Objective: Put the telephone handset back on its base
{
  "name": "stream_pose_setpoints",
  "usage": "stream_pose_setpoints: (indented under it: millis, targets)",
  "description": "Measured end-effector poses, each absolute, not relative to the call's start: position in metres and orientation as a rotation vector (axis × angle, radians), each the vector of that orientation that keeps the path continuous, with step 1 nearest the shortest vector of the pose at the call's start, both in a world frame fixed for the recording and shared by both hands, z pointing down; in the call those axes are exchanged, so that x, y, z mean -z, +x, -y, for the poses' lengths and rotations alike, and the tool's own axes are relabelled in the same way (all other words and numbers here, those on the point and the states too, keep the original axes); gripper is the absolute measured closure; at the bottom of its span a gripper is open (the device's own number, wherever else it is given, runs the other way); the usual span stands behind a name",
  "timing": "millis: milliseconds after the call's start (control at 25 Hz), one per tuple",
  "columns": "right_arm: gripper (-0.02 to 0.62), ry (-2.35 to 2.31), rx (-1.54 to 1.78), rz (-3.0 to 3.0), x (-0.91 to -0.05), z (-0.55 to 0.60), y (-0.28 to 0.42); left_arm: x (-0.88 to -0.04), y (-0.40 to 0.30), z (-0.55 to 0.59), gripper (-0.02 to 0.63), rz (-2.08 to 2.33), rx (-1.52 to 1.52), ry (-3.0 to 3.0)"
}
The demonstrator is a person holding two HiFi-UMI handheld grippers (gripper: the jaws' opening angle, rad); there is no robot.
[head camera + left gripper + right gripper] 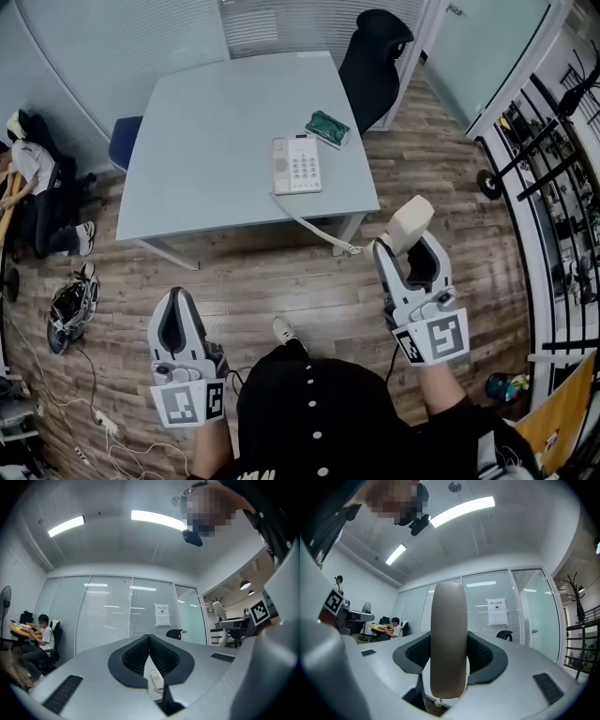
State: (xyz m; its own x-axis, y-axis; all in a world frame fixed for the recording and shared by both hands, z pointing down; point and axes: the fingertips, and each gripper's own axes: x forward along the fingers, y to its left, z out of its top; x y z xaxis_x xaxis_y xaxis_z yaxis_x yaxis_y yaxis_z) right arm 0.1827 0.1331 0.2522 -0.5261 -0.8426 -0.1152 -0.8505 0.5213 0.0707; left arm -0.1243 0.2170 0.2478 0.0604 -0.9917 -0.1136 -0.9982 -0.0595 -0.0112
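Observation:
The white telephone base (pixel 296 165) with its keypad lies near the front right of the grey table (pixel 206 141). Its coiled cord (pixel 314 229) runs off the table edge to the beige handset (pixel 411 223). My right gripper (pixel 409 253) is shut on that handset and holds it in the air, right of and below the table's front corner. In the right gripper view the handset (pixel 448 639) stands upright between the pads of the right gripper (pixel 449 658). My left gripper (pixel 178 298) hangs low at the left, shut and empty, and its jaws meet in the left gripper view (pixel 149 641).
A green packet (pixel 328 128) lies on the table just behind the base. A black office chair (pixel 375 56) stands at the table's far right, a blue chair (pixel 124 141) at its left. A person (pixel 37 178) sits at far left. A helmet (pixel 70 305) and power strip (pixel 105 424) lie on the floor.

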Motion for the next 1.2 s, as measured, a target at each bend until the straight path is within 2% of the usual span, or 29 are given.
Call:
stream_pose_setpoints:
  millis: [680,1200]
  targets:
    - [0.362,-1.544,-0.171,-2.628,-0.244,-0.071,0.127,-0.251,-0.191,-0.156,0.591,-2.053,-0.171,-2.245]
    - [0.362,-1.538,-0.132,-2.665,-0.264,-0.053,0.115,-0.273,-0.201,-0.142,0.591,-2.095,-0.132,-2.265]
